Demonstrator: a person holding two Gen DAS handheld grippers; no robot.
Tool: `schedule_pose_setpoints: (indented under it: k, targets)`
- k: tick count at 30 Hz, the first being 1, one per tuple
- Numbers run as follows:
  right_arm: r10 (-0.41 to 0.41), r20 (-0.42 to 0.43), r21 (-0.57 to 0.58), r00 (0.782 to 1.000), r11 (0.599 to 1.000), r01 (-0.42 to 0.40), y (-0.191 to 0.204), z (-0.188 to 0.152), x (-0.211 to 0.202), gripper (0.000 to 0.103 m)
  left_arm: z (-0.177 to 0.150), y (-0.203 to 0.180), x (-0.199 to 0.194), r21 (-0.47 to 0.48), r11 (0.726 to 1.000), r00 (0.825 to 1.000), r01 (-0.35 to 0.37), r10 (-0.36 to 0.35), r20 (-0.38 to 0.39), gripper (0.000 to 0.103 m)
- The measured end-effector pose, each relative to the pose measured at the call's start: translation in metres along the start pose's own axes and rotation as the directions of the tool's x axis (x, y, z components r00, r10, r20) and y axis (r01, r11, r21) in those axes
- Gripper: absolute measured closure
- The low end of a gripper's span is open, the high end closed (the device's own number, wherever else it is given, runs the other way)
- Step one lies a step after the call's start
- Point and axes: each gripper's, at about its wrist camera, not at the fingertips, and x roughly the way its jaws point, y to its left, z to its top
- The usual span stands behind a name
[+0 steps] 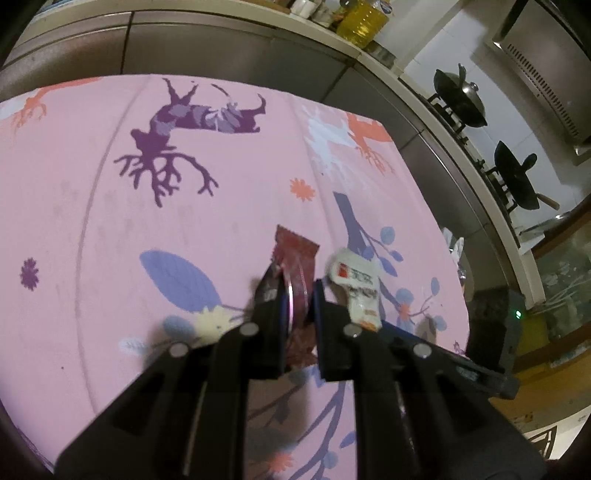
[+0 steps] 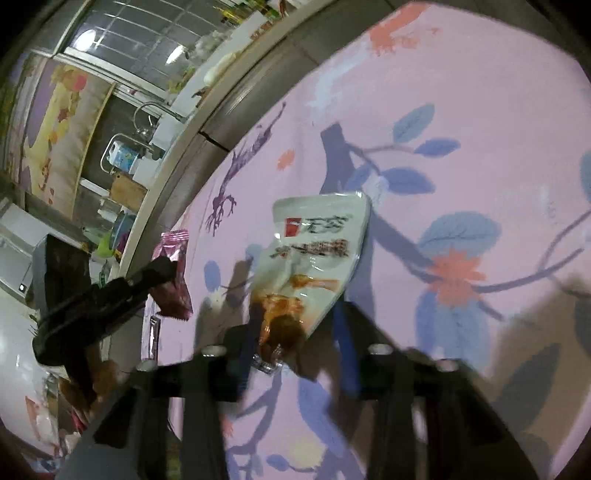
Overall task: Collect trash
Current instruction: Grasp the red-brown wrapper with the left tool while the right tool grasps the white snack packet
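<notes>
A dark red snack wrapper (image 1: 295,258) sits between the fingers of my left gripper (image 1: 300,295), which is shut on it just above the pink patterned tablecloth (image 1: 110,221). It also shows in the right wrist view (image 2: 171,280), held by the left gripper's black fingers (image 2: 155,273). A white snack packet with red logo and brown print (image 2: 314,258) lies on the cloth (image 2: 480,147) between the wide-apart fingers of my right gripper (image 2: 295,332), which is open around its near end. The packet also shows in the left wrist view (image 1: 358,284), right of my left gripper.
A kitchen counter runs behind the table, with a yellow oil bottle (image 1: 362,22) and two black woks on a stove (image 1: 461,96). A sink tap (image 2: 147,110) and shelves show at the left of the right wrist view. The table edge (image 1: 461,258) lies to the right.
</notes>
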Motion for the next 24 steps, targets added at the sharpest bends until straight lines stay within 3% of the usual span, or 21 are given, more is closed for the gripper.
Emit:
schedule_pose_setpoints:
  k: [1, 3, 4, 9, 18, 24]
  targets:
    - [0.025, -0.013, 0.026, 1.0, 0.999, -0.024, -0.002, 0.002, 0.003, 0.089, -0.001, -0.001, 0.0, 0.0, 1.0, 1.0, 0.001, -0.001, -0.001, 0.091]
    - [0.072, -0.01, 0.069, 0.997, 0.995, -0.071, -0.006, 0.001, 0.001, 0.091, -0.001, -0.006, -0.001, 0.005, 1.0, 1.0, 0.009, -0.009, -0.004, 0.091]
    - [0.087, 0.004, 0.071, 0.996, 0.994, -0.087, -0.006, 0.001, -0.003, 0.101, -0.002, -0.01, -0.001, 0.014, 1.0, 1.0, 0.013, -0.013, -0.005, 0.091]
    - [0.117, 0.089, 0.091, 0.989, 0.988, -0.125, -0.016, 0.006, -0.036, 0.103, 0.0, -0.037, 0.008, 0.065, 0.997, 0.999, 0.032, -0.03, -0.024, 0.091]
    - [0.095, 0.234, 0.158, 0.967, 0.978, -0.135, -0.059, 0.014, -0.093, 0.103, 0.003, -0.106, 0.041, 0.166, 0.983, 0.995, 0.08, -0.067, -0.08, 0.091]
    - [0.063, 0.23, 0.191, 0.971, 0.976, -0.109, -0.08, -0.001, -0.102, 0.103, -0.002, -0.13, 0.062, 0.195, 0.976, 0.99, 0.095, -0.071, -0.124, 0.091]
